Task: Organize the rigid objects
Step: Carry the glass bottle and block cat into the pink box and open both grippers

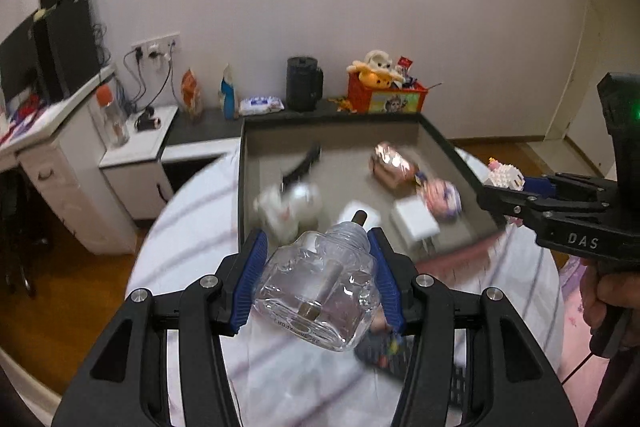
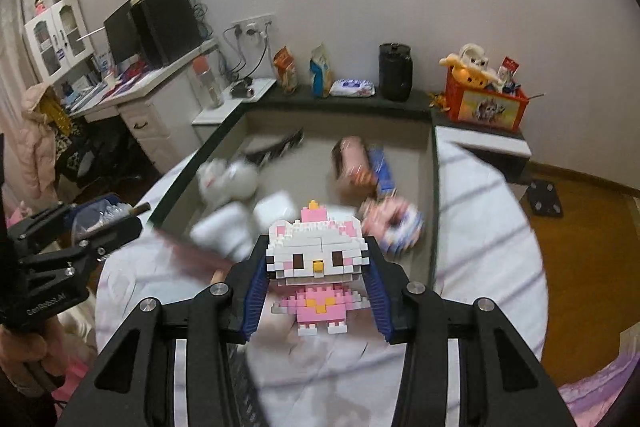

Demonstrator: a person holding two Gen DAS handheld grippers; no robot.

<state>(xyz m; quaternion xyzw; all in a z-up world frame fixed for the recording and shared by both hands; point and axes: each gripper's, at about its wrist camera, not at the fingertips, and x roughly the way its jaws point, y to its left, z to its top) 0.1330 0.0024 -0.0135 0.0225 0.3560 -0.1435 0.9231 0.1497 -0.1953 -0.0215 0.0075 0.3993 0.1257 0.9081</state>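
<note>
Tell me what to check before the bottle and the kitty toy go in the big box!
1. Left gripper shut on the clear bottle: ok.
2. Right gripper shut on the block kitty: ok.
3. Both loads held up off the striped cloth: ok.
4. Tray open on top: ok.
5. Free space inside among the white boxes and other things: cannot tell, blurred.
6. The two grippers apart from each other: ok.
</note>
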